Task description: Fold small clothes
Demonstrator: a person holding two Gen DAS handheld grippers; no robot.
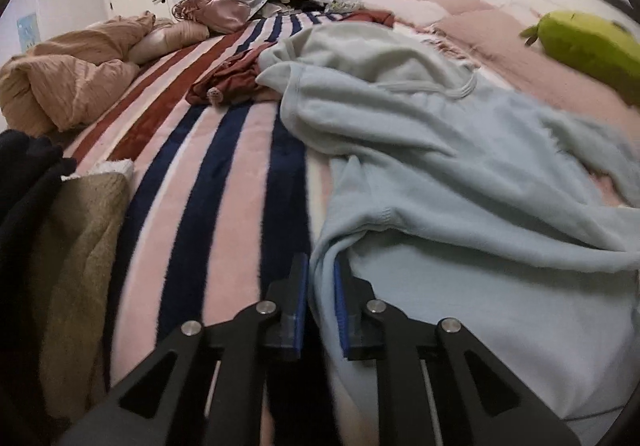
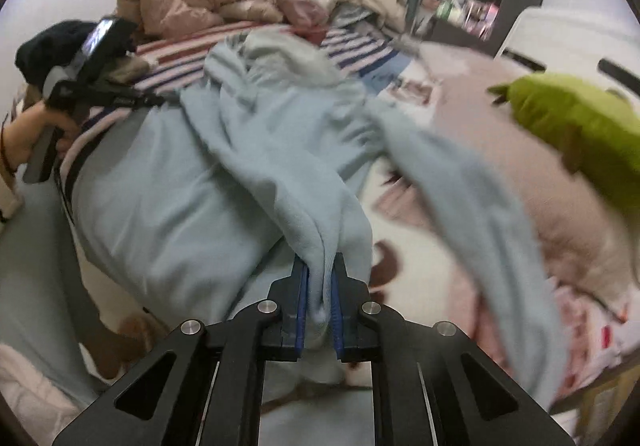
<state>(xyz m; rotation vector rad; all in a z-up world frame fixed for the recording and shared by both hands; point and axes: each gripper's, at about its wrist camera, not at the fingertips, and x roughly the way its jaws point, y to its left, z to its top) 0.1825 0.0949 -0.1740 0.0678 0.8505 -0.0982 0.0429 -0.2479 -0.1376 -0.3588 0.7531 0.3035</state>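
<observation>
A pale blue sweatshirt (image 1: 440,174) lies crumpled over the striped blanket (image 1: 224,182) on the bed. My left gripper (image 1: 322,286) is shut on its near left edge, cloth pinched between the blue pads. In the right wrist view the same sweatshirt (image 2: 240,150) is bunched and partly lifted. My right gripper (image 2: 320,286) is shut on a fold of it. The left gripper (image 2: 160,100) shows there too, held by a hand at the sweatshirt's far left edge.
A maroon garment (image 1: 232,78) lies beyond the sweatshirt. A tan duvet (image 1: 68,78) is heaped at the left, a green plush toy (image 1: 588,50) at the right on pink bedding. A brown and a black cloth (image 1: 60,246) lie near left.
</observation>
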